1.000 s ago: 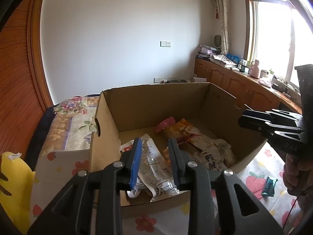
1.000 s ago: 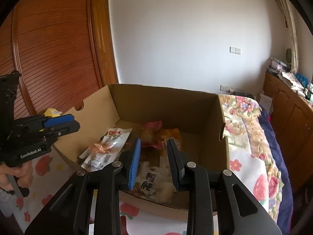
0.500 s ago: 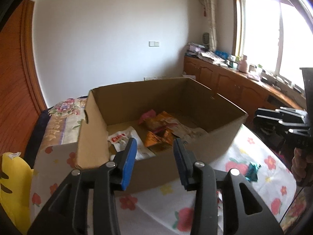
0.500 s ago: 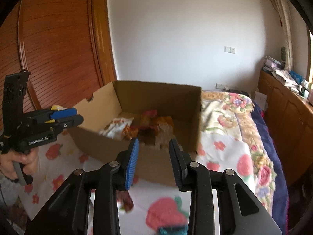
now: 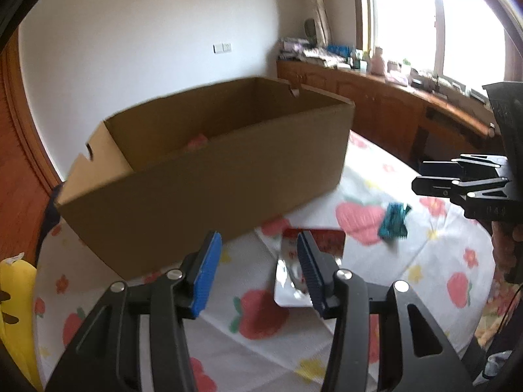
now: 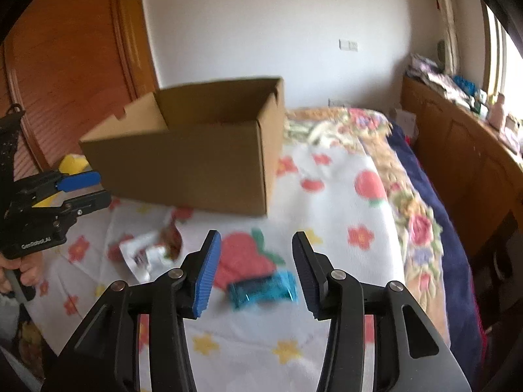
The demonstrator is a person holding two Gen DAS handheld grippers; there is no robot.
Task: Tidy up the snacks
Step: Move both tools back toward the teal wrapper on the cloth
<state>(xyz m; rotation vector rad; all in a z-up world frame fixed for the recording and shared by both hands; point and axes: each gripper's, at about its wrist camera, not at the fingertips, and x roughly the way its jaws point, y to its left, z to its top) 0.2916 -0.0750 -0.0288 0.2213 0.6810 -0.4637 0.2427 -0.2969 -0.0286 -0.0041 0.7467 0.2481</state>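
Left wrist view
Left gripper (image 5: 258, 268): fingers spread, have just been opening, nothing between them.
Silver-and-red snack packet (image 5: 307, 261): flat on the flowered bedspread (image 5: 376, 277), partly behind the right-hand finger.
Cardboard box (image 5: 209, 176): on the bed beyond; something pink shows inside.
Teal wrapper (image 5: 394, 220): on the bedspread, right of the packet.

Right wrist view
Right gripper (image 6: 256, 269): fingers spread, have just been opening, gripping nothing.
Teal wrapper (image 6: 263, 289): on the bedspread, seen between the fingers.
Snack packet (image 6: 150, 251): left, apart from the box (image 6: 189, 160).
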